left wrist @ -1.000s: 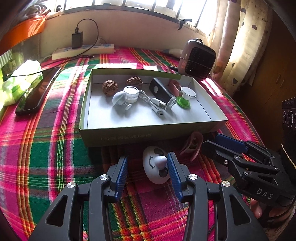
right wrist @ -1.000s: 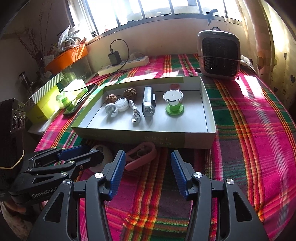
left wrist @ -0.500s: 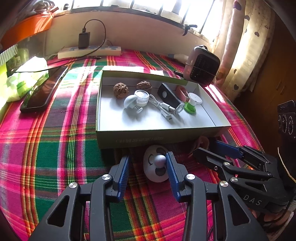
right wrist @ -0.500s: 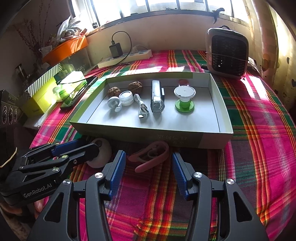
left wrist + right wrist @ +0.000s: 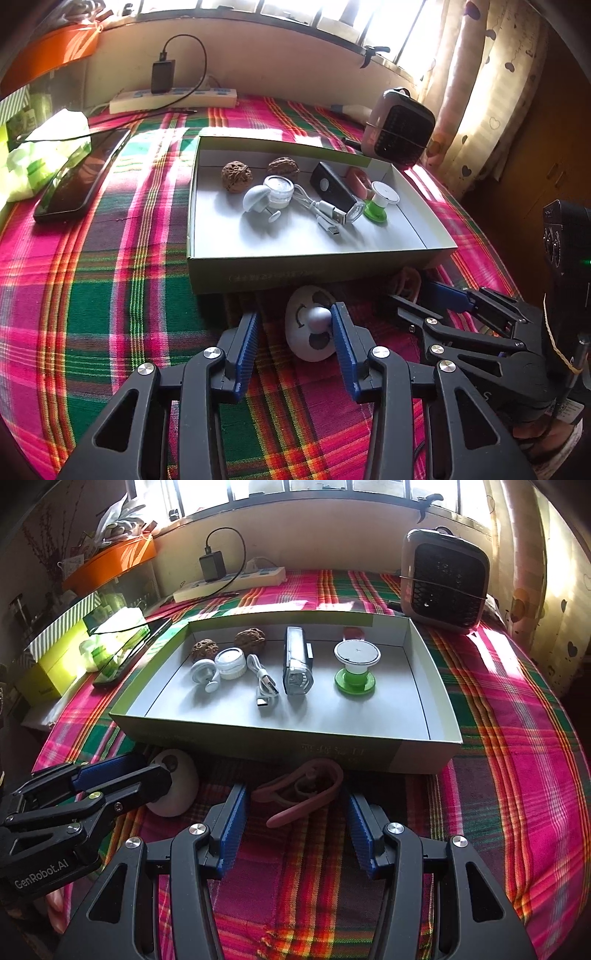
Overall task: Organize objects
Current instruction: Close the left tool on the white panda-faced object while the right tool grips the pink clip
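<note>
Nearest us, our left gripper (image 5: 295, 341) stands open around the white gadget (image 5: 312, 325), not yet pinching; our right gripper (image 5: 293, 825) gapes about the pink clip (image 5: 306, 790). Both lie against the tray (image 5: 280, 738), handy for lifting in.

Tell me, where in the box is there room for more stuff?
The shallow cardboard box has bare floor along its near wall and in its right part, beyond the green-based white stand. The back left is crowded: two brown walnuts, white cable, black flashlight.
</note>
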`<act>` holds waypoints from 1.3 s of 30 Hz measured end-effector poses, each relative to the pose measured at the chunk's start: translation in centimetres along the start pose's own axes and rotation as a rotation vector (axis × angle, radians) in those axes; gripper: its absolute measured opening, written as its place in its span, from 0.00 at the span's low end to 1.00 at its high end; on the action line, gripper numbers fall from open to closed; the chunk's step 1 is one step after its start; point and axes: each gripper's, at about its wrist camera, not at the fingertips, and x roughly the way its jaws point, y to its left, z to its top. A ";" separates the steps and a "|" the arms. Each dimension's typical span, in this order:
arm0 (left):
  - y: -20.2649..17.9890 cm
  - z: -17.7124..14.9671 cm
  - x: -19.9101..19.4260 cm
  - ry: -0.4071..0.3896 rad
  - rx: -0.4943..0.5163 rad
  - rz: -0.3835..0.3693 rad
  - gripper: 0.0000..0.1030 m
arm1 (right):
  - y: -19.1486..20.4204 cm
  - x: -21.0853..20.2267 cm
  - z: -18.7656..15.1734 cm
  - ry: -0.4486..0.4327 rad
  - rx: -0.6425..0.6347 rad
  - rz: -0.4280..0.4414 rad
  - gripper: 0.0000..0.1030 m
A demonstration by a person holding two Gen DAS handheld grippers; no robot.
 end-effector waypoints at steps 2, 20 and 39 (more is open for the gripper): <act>0.0 0.0 0.1 0.003 0.000 -0.004 0.36 | -0.3 -0.1 -0.2 0.002 0.000 -0.013 0.51; -0.6 0.0 0.5 0.033 0.013 -0.004 0.36 | -3.1 -2.0 -2.1 -0.018 0.059 -0.079 0.51; -1.2 0.1 0.7 0.031 0.011 0.020 0.30 | -3.6 -1.3 -1.2 -0.032 0.075 -0.051 0.44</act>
